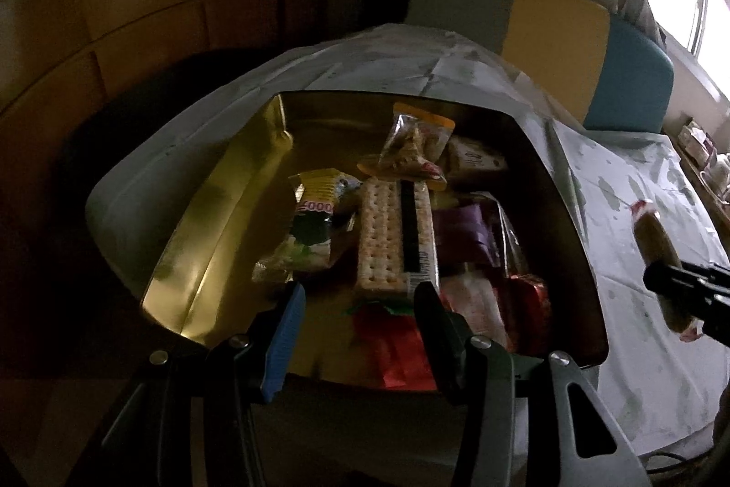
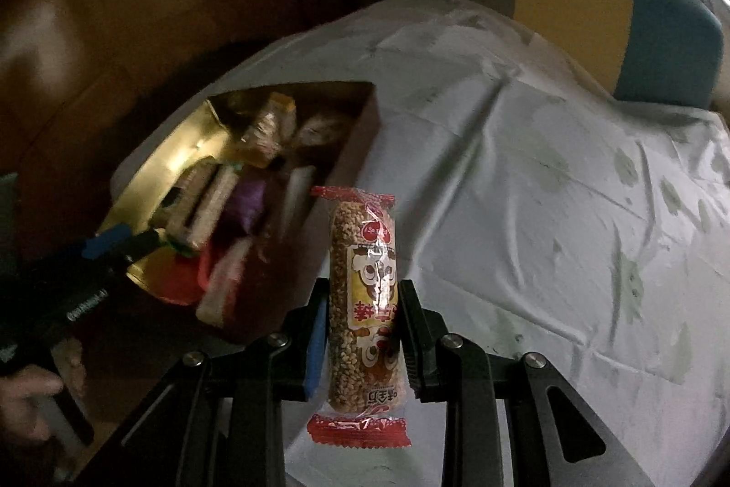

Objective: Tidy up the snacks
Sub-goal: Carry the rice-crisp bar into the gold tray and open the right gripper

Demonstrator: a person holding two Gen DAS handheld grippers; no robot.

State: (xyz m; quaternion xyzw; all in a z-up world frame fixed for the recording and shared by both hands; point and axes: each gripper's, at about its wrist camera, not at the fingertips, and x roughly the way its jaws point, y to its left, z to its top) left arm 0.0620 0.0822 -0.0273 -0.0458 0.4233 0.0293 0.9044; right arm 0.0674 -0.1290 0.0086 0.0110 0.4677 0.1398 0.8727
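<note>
The right gripper [image 2: 362, 332] pinches a long clear-wrapped puffed-grain snack bar with red crimped ends [image 2: 365, 304] across its middle, upright between both pads, above the pale patterned tablecloth [image 2: 524, 167]. To its left sits the gold-lined rectangular box [image 2: 182, 149], crowded with a cracker sleeve [image 1: 388, 231] and other packets. The left gripper [image 1: 360, 304] hovers over the box's near edge, jaws spread, holding nothing.
</note>
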